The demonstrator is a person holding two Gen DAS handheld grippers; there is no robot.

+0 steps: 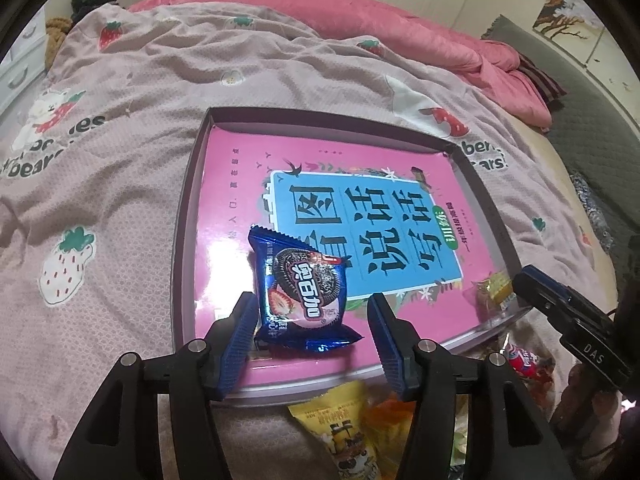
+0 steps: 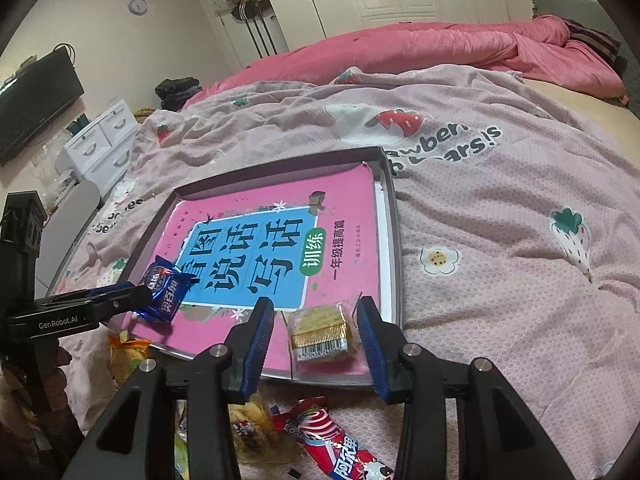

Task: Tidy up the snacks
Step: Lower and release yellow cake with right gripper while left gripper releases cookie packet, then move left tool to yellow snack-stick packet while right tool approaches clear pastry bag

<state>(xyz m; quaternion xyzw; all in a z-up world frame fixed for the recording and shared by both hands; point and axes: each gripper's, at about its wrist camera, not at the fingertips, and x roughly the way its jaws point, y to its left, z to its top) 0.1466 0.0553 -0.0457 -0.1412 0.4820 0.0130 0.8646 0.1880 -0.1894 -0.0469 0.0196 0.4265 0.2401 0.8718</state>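
A shallow tray (image 1: 188, 216) lined with a pink book lies on the bed; it also shows in the right wrist view (image 2: 394, 240). A blue Oreo packet (image 1: 304, 292) rests on the tray's near left part, between the spread fingers of my open left gripper (image 1: 312, 308); in the right wrist view the packet (image 2: 166, 292) lies by that gripper's tip. A clear-wrapped yellow cracker pack (image 2: 320, 330) lies at the tray's near right corner, between the spread fingers of my open right gripper (image 2: 316, 316); it also shows in the left wrist view (image 1: 494, 288).
Loose snacks lie on the bedcover in front of the tray: a yellow bag (image 1: 344, 424), a red-and-white packet (image 2: 332, 440), and orange and yellow packs (image 2: 128, 352). A pink quilt (image 2: 420, 48) is heaped at the far side. White drawers (image 2: 100, 144) stand left of the bed.
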